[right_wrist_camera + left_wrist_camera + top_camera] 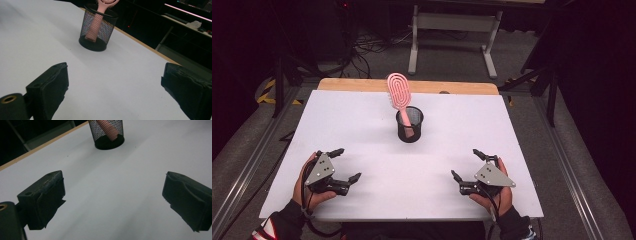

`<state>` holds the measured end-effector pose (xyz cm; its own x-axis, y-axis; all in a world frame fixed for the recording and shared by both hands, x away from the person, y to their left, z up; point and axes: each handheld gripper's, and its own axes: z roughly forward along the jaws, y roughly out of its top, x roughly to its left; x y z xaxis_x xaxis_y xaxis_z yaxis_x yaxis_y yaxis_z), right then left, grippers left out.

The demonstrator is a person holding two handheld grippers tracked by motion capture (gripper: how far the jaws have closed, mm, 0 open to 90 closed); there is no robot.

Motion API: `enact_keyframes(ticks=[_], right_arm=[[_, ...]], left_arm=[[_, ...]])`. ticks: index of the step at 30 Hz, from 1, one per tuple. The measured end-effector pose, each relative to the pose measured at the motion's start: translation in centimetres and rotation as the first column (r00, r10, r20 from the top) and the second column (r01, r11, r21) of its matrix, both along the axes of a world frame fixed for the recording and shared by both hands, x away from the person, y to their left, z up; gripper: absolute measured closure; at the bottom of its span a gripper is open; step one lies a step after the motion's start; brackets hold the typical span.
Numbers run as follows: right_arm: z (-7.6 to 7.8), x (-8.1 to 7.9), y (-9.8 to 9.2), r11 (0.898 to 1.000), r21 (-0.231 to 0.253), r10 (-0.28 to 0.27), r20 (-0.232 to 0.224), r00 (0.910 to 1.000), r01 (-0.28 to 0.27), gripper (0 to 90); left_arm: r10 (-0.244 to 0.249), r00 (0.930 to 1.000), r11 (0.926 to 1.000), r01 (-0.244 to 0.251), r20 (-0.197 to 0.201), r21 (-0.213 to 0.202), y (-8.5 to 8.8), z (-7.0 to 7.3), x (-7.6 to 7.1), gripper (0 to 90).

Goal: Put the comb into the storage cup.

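Note:
A pink hairbrush (398, 91) stands handle-down in a black mesh cup (410, 124) at the middle of the white table (362, 125), its head leaning back-left over the rim. The cup (108, 133) and the pink handle (108, 129) appear at the top of the left gripper view; the cup (97, 28) and brush (98, 18) also appear in the right gripper view. My left gripper (347, 164) rests near the front left, open and holding nothing. My right gripper (466, 164) rests near the front right, open and holding nothing. Both sit well short of the cup.
The table's wooden back edge (362, 84) shows beyond the white top. Behind it stand a grey desk frame (454, 35) and loose cables (372, 47) on the floor. Metal rails (247, 170) run along both sides of the table.

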<state>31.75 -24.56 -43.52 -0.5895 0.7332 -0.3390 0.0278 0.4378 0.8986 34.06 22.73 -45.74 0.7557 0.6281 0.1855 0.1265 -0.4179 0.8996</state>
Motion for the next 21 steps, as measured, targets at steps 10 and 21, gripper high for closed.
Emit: enact_keyframes(ticks=[10,21], right_arm=[[0.04,0.01,-0.07,1.000,0.000,-0.002,0.002,1.0000,0.002,8.0],[0.11,0.23,-0.27,1.000,0.013,-0.010,0.001,1.0000,0.010,7.9]], left_arm=[[-0.002,1.0000,1.0000,0.002,-0.002,-0.001,-0.02,0.05,0.03,5.4],[-0.001,1.0000,1.0000,0.001,-0.010,-0.003,-0.09,0.02,0.32,5.2]])
